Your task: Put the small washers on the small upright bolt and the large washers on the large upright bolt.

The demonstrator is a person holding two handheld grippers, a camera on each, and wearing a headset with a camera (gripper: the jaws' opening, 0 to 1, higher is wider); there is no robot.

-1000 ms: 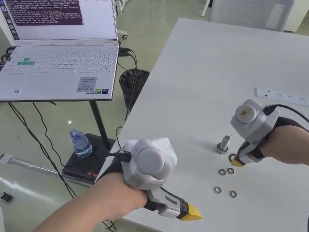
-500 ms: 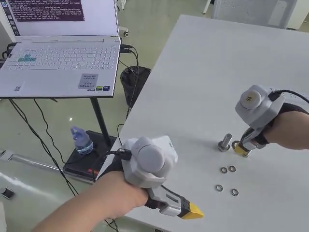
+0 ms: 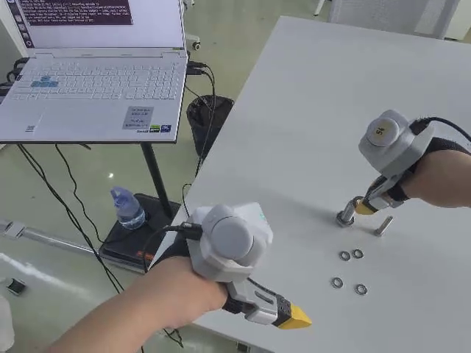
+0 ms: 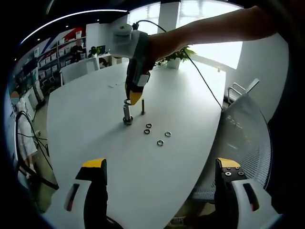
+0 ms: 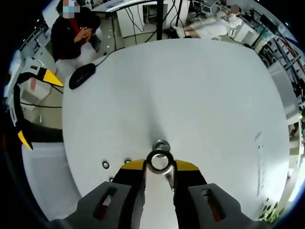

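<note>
A washer (image 5: 149,161) was pinched by the right gripper (image 5: 160,165) over the large bolt (image 5: 161,144). The left gripper (image 4: 160,165), at 7 o'clock, was spread.

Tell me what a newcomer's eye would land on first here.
The right claw pinches a large washer over the large upright bolt on the white table. Four small washers lie loose nearby, beside the small bolt. The left claw hangs open at the table's near edge.

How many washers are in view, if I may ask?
5. Four small washers lie on the table; a large washer is in the right gripper, at the large bolt. Others could be hidden.
</note>
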